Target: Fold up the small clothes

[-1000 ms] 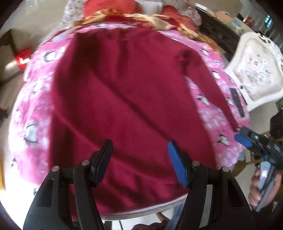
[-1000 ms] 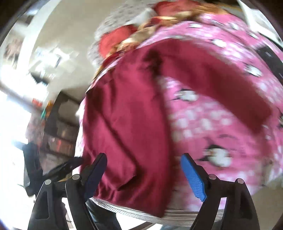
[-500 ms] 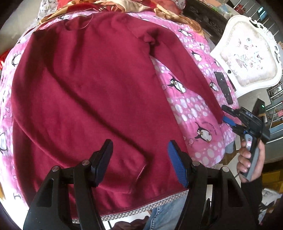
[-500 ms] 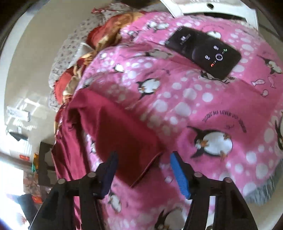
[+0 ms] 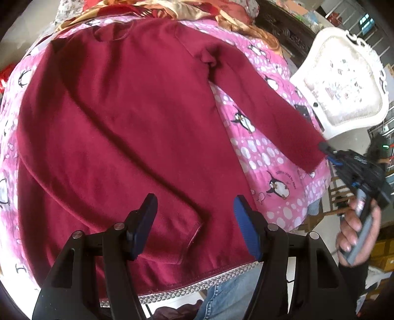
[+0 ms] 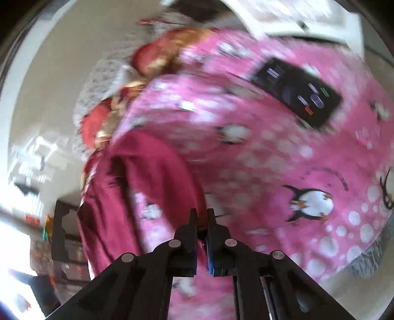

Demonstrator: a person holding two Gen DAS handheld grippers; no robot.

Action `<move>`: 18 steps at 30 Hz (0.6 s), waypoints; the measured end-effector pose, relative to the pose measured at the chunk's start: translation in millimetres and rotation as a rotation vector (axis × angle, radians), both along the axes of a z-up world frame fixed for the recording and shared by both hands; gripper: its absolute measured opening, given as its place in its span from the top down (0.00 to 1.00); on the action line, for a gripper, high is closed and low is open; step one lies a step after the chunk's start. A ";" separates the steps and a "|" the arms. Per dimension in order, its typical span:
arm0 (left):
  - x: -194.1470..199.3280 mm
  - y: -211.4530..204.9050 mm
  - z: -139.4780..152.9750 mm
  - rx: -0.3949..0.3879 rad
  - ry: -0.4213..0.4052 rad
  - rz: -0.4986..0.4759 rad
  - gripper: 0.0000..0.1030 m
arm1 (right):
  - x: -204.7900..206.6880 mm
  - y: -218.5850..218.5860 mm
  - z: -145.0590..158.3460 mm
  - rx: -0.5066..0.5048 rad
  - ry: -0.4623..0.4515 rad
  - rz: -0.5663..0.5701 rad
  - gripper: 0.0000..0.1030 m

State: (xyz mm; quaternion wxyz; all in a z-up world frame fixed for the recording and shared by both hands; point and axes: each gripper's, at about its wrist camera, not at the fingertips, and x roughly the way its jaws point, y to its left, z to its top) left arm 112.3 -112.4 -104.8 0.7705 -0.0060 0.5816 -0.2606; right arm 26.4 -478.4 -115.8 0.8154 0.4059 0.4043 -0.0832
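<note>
Maroon sweater [image 5: 118, 118] spread flat on pink penguin blanket [image 5: 266, 157], filling frame centre. Left tongs [image 5: 194, 221] open above hem, bottom centre. Right tongs [image 6: 202, 216] just closed, gripping sleeve cuff [image 5: 310, 157] at right.

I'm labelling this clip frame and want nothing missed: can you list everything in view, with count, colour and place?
Long-sleeved dark red sweater: one, spread flat on the blanket, one sleeve stretched right.
Pink penguin-print blanket: one, under the sweater.
Black remote control: one, on the blanket beyond the sleeve.
White ornate upholstered chair: one, right of the blanket.
Red and gold patterned fabric: a bunched heap, far edge.
Blue jeans: person's legs, near edge.
Left gripper: fingers open, above the sweater's hem.
Right gripper: fingers shut on the sleeve cuff.
Hand: one, holding the right gripper's handle.
</note>
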 end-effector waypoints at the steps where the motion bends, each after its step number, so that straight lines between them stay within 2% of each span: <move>1: 1.1 5.3 2.3 -0.012 -0.001 0.011 0.37 | 3.0 15.4 18.6 -0.044 -0.023 0.031 0.95; 3: 3.6 16.1 6.4 -0.032 -0.003 0.032 0.37 | 10.5 44.3 46.1 -0.102 -0.069 0.096 0.95; 5: 7.2 29.7 11.1 -0.050 -0.011 0.056 0.37 | 18.9 90.9 80.1 -0.205 -0.118 0.199 0.95; 7: 12.3 46.9 13.9 -0.065 -0.019 0.091 0.37 | 24.9 131.8 97.4 -0.260 -0.153 0.296 0.95; 9: 19.9 68.7 14.1 -0.079 -0.021 0.138 0.37 | 36.0 182.6 100.2 -0.288 -0.161 0.419 0.95; 11: 27.0 90.1 12.0 -0.082 -0.016 0.189 0.37 | 47.2 231.7 86.2 -0.310 -0.143 0.534 0.95; 13: 33.7 111.9 7.4 -0.085 0.000 0.235 0.37 | 53.5 262.0 66.5 -0.308 -0.116 0.600 0.95; 16: 41.8 135.1 -4.4 -0.066 0.028 0.269 0.37 | 65.4 303.9 16.1 -0.274 -0.031 0.693 0.94; 18: 44.9 144.9 -12.6 -0.065 0.045 0.282 0.37 | 72.5 314.7 -9.1 -0.239 0.023 0.718 0.94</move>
